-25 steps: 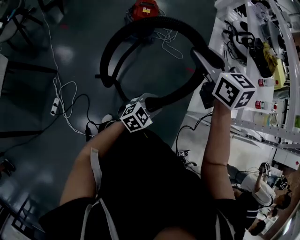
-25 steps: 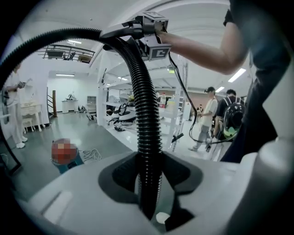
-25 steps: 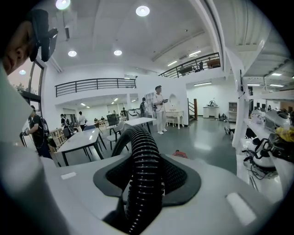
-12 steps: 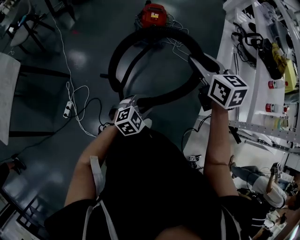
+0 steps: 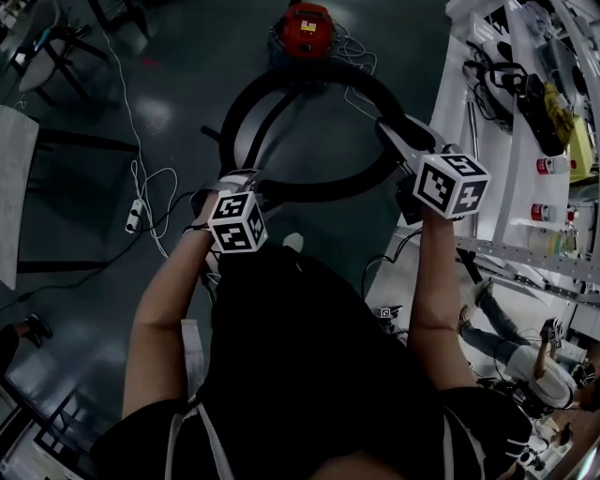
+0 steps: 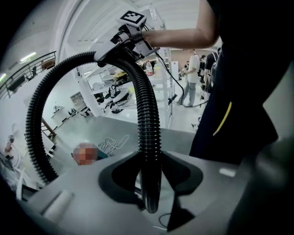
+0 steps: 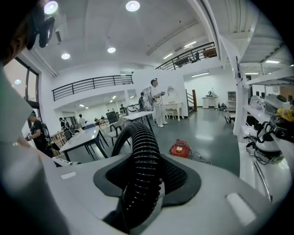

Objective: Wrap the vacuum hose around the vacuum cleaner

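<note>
The left gripper (image 6: 150, 160) is swinging leftward and the right gripper (image 7: 144, 174) is sinking, both clamping the black ribbed vacuum hose (image 6: 148, 114), whose loop is hanging near the red vacuum cleaner (image 5: 307, 28), not yet wrapped.

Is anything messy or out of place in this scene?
Nothing is damaged or spilled. The black hose hangs in a wide loop above the floor, clamped in the left gripper and the right gripper, not yet round the red vacuum cleaner. A white cord lies loosely tangled beside that cleaner.
</note>
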`<state>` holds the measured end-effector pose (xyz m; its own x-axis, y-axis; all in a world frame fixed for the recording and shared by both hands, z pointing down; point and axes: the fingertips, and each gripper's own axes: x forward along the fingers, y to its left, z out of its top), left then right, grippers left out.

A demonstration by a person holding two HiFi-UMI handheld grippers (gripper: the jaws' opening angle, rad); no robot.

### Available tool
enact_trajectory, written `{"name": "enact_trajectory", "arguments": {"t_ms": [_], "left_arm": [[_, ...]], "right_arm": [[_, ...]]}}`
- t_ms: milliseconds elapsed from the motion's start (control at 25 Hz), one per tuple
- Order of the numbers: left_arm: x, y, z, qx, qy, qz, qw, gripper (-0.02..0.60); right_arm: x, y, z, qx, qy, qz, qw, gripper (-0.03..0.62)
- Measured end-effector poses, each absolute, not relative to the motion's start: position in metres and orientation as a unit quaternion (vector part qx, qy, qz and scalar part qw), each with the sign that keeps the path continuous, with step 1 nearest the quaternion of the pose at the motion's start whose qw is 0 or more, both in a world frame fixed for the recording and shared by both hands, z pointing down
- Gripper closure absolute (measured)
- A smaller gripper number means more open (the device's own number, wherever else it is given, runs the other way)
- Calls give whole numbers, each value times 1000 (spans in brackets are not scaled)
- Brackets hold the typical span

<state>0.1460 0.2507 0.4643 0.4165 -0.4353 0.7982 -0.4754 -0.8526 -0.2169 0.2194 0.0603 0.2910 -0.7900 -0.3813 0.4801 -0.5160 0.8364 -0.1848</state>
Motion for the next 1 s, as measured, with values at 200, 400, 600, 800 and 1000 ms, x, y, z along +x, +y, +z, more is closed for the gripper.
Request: {"name": "enact_trajectory", "arguments": {"t_ms": [200, 400, 600, 800, 1000], "left_arm": [[133, 249, 455, 812, -258, 523, -20, 433], [127, 254, 448, 794, -285, 536, -32, 447], [127, 255, 445, 793, -296, 533, -19, 468], [127, 260, 456, 800, -305, 517, 15, 485], [114, 242, 444, 799, -408, 440, 38, 578]], "right_arm": [[233, 53, 311, 267, -919, 181, 228, 418], [246, 46, 331, 298, -899, 220, 231, 418], [247, 42, 346, 306, -892, 234, 238, 418], [231, 45, 330, 299, -898, 261, 190, 419], [205, 61, 309, 271, -917, 205, 210, 419]]}}
